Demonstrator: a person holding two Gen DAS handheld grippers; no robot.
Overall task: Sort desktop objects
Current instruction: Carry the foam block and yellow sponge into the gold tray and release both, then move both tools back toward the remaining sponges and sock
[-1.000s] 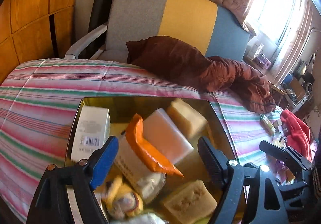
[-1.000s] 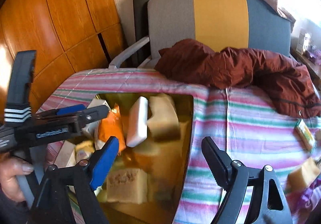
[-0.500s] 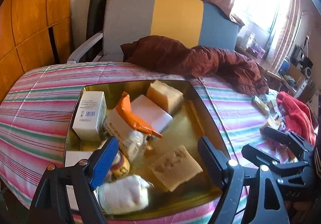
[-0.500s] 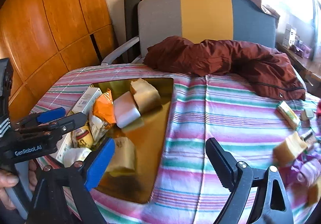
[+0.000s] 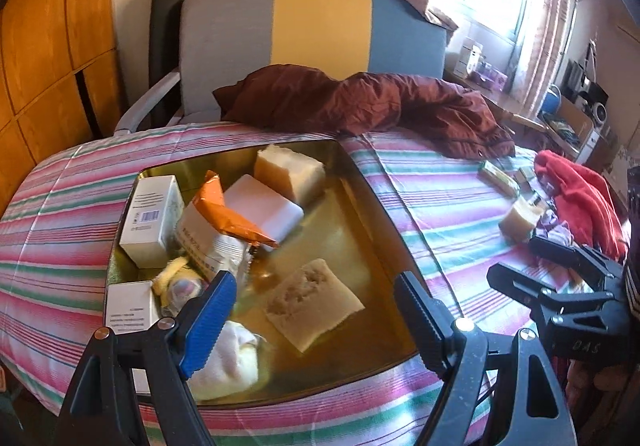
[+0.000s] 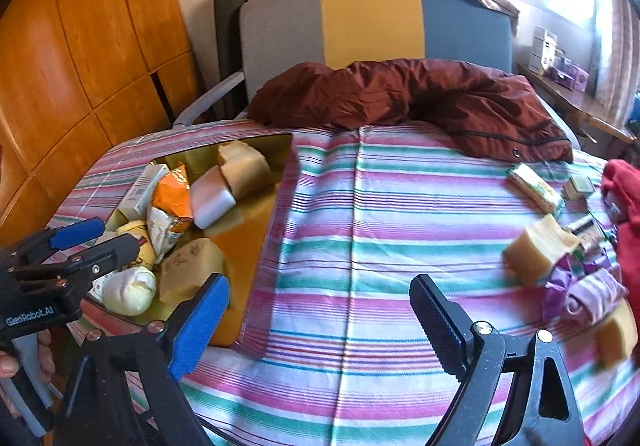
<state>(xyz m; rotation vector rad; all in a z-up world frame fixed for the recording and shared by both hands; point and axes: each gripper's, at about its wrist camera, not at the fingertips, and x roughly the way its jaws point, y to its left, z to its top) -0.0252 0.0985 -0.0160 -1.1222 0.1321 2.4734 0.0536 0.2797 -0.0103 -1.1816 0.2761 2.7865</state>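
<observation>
Gold-coloured metal fills the space ahead of the left gripper (image 5: pixel 312 310): a shallow tray (image 5: pixel 372 190) on the striped tablecloth (image 6: pixel 384 246), already holding several sorted things. Both of its fingers stand wide apart with nothing between them; just beyond the gap lies a flat tan sponge (image 5: pixel 314 304), and past the blue finger (image 5: pixel 208 316) sit a white rolled sock (image 5: pixel 228 358), an orange snack bag (image 5: pixel 224 216), a white box (image 5: pixel 154 220) and a white block (image 5: pixel 264 206) leaning on another sponge chunk (image 5: pixel 288 172). The pieces are heaped toward that side, probably dropped in rather than arranged. The right gripper (image 6: pixel 320 320) is likewise spread wide and empty, pointing at bare cloth between tray and the unsorted pile. Beyond its black finger (image 6: pixel 440 320) waits a loose yellow sponge (image 6: pixel 536 254), touching a crumpled purple cloth (image 6: pixel 580 286), with a green-and-yellow packet (image 6: pixel 536 188) farther off and a red garment (image 6: pixel 624 198) at the edge. My guess is the sponge comes next — soft and compressible, so an easy pinch — though the cloth beside it could snag.
</observation>
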